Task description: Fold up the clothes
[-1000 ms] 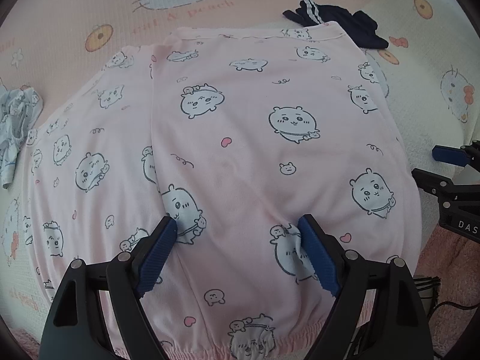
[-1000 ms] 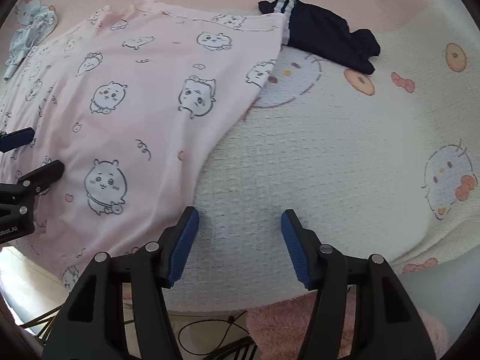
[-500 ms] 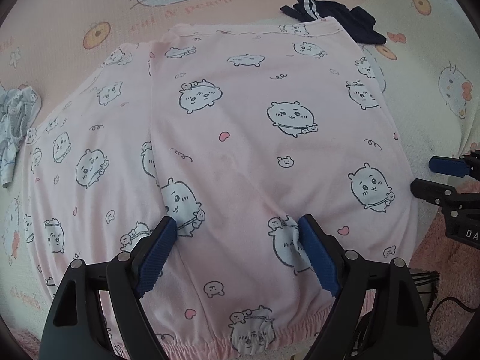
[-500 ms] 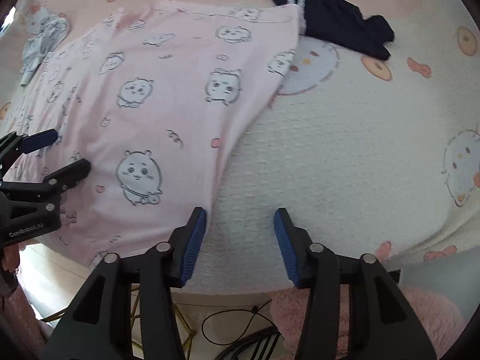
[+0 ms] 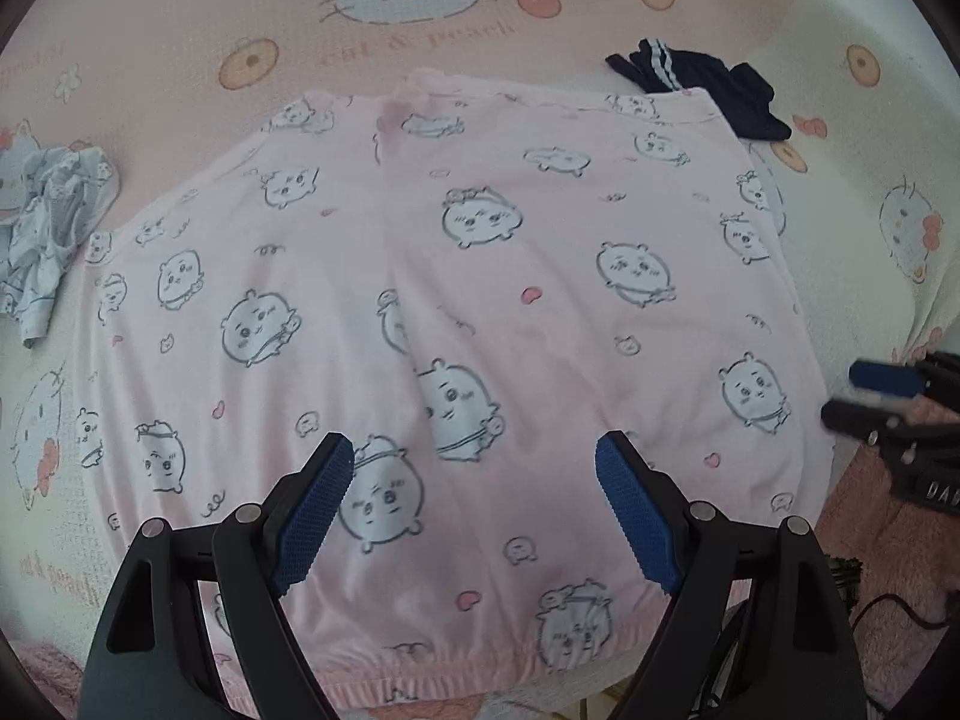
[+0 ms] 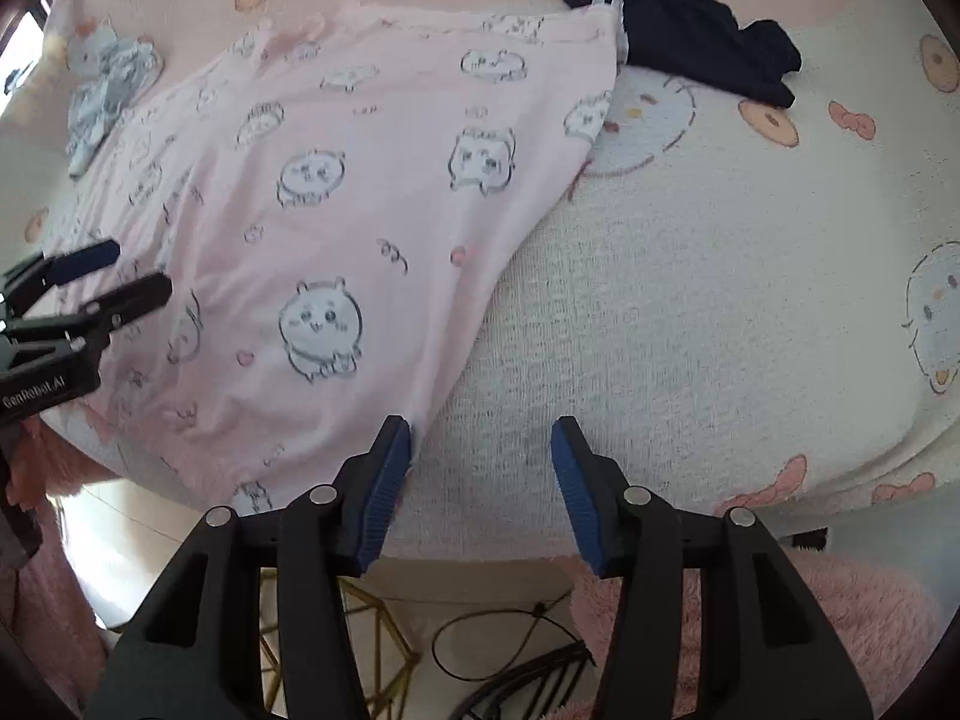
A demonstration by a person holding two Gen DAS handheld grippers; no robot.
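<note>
- Step in hand, as I judge it: the pink cartoon-print cotton pyjama shorts (image 5: 480, 312) lie spread flat on the bed, waistband towards me at 6 o'clock, leg hems away at 12 o'clock. No fold looks begun. I am lining up for the first grasp.
- My left gripper (image 5: 474, 510) hovers over the waistband end of the shorts, fingers spread wide, nothing between them, no cloth pinched.
- My right gripper (image 6: 480, 480) hangs at the shorts' right side edge. Its fingers are spread, about half apart. The left finger (image 6: 384, 486) sits just at the fabric's edge; only bare bedspread shows in the gap. I cannot tell whether the pad touches the cloth.
- Next move, my judgement: each gripper needs a corner or side edge. The right one should shift towards 9 o'clock so the hem goes between its fingers before closing. Then carry one leg across the other.
- Materials: shorts are thin, soft knit, limp, with a gathered elastic waistband and a centre seam running 6 to 12. It lies nearly smooth, with only slight ripples.
- The cream and pink cartoon-cat bedspread (image 6: 690, 300) is a nubbly, towel-like weave; it may drag on the cloth.
- Also on the bed: a dark navy garment with white stripes (image 5: 702, 84) at 1 o'clock, touching the far hem corner; a crumpled pale blue printed garment (image 5: 48, 222) at 9 o'clock, apart from the shorts.
</note>
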